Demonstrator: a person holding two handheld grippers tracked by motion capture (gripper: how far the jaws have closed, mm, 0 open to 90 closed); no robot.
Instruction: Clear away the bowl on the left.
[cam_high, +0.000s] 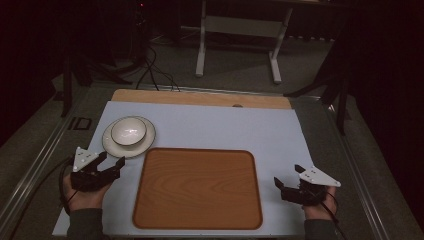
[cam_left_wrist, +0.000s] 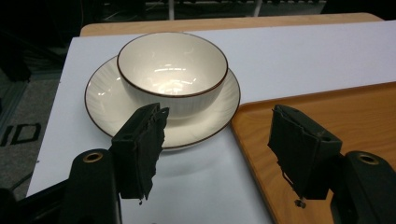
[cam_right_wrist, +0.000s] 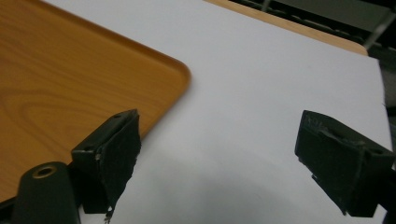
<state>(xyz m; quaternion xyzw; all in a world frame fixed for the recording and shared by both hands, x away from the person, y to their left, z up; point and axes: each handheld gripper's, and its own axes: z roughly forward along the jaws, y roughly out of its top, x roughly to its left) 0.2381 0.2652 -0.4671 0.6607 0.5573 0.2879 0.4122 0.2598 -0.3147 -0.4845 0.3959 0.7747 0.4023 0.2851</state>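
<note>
Two claws stand open and empty: the left claw (cam_high: 111, 161) points at the white bowl (cam_high: 128, 131) sitting on its plate (cam_high: 112, 146) just ahead, while the right claw (cam_high: 288, 176) hovers beside the wooden tray (cam_high: 197, 188) on the table (cam_high: 240, 127).

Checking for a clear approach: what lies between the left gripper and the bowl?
Just the near rim of the plate under the bowl and bare white mat, seen in the left gripper view.
</note>
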